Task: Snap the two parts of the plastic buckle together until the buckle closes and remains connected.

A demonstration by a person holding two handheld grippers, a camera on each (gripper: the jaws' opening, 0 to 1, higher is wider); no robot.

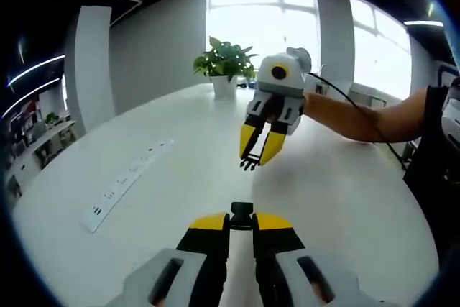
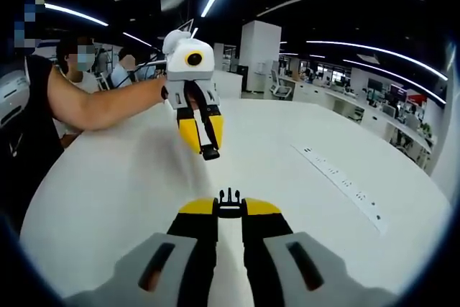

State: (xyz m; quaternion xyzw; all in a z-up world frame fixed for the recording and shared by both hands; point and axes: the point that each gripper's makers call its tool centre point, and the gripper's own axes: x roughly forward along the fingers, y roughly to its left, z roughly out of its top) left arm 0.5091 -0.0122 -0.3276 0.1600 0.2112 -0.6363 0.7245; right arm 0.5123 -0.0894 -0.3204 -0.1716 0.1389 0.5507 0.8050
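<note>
My left gripper (image 1: 242, 221) is shut on the black socket half of the buckle (image 1: 242, 211), which pokes out between its yellow tips. Facing it above the white table, my right gripper (image 1: 257, 154) is shut on the pronged half (image 1: 249, 164), prongs pointing down toward the left one. In the right gripper view, my right gripper (image 2: 229, 210) pinches the pronged half (image 2: 229, 197), and the left gripper (image 2: 201, 136) hangs ahead with the socket half (image 2: 210, 153) at its tips. The two halves are apart, with a gap between them.
A white power strip (image 1: 129, 181) (image 2: 345, 181) lies on the round white table (image 1: 180, 127) (image 2: 287, 134). A potted plant (image 1: 225, 66) stands at the far edge. A person's arm (image 2: 93, 106) holds the left gripper; other people sit behind it.
</note>
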